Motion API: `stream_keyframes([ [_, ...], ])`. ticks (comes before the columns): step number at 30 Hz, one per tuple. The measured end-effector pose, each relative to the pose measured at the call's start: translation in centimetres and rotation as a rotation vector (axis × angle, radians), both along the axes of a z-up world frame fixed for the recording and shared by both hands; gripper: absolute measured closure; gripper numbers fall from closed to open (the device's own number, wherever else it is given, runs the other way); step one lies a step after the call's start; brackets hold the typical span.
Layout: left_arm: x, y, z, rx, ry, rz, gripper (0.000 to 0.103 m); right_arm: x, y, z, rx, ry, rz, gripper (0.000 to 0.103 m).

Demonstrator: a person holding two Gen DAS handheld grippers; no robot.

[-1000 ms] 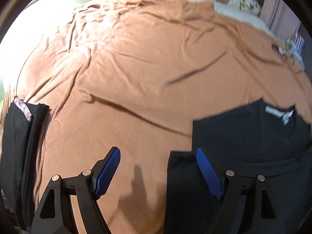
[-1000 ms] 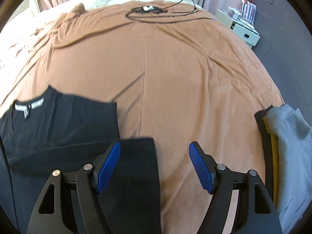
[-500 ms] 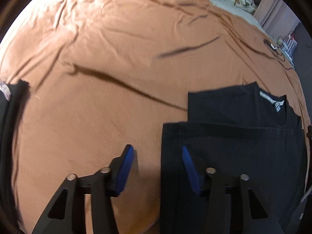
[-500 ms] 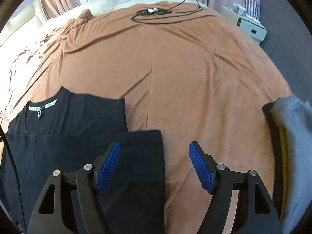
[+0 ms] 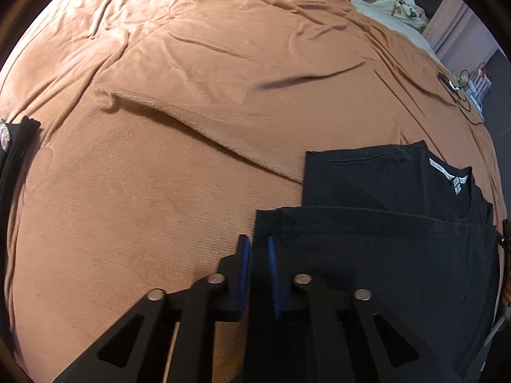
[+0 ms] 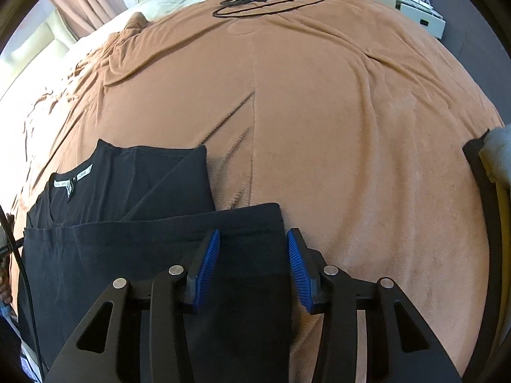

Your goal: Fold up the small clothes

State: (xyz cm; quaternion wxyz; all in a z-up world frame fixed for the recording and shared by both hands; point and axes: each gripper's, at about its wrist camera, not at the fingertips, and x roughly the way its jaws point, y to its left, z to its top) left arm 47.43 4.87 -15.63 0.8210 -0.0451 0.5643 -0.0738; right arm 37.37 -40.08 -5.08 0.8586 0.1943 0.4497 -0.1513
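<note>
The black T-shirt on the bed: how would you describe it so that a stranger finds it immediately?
Start from the wide brown blanket that covers the bed. Near its front edge, under both grippers, lies the black T-shirt, its lower part folded up towards the collar. Unlike the garment stacks at the blanket's sides, it shows a white neck label.

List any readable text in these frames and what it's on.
Neck label inside the collar of the black T-shirt: white print, too small to read.
White neck tape beside it: print too blurred to read.
No other text is legible.
</note>
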Motion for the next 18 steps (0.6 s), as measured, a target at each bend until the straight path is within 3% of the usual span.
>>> stream_keyframes([
  [3,-0.1,0.2,0.2,0.001,-0.011,0.011,0.101,-0.6,-0.1,0.2,-0.006,0.003,-0.009,0.063],
  [6,-0.3,0.9,0.7,-0.027,-0.016,0.029,0.102,-1.1,0.0,0.4,-0.012,0.002,-0.003,0.095],
  [8,-0.4,1.0,1.3,-0.020,-0.031,0.035,0.102,-1.3,0.1,0.6,-0.030,0.010,0.001,0.103],
  [18,-0.9,1.2,5.5,-0.041,-0.096,0.028,0.102,-3.7,1.9,5.3,-0.094,-0.115,0.007,0.103],
])
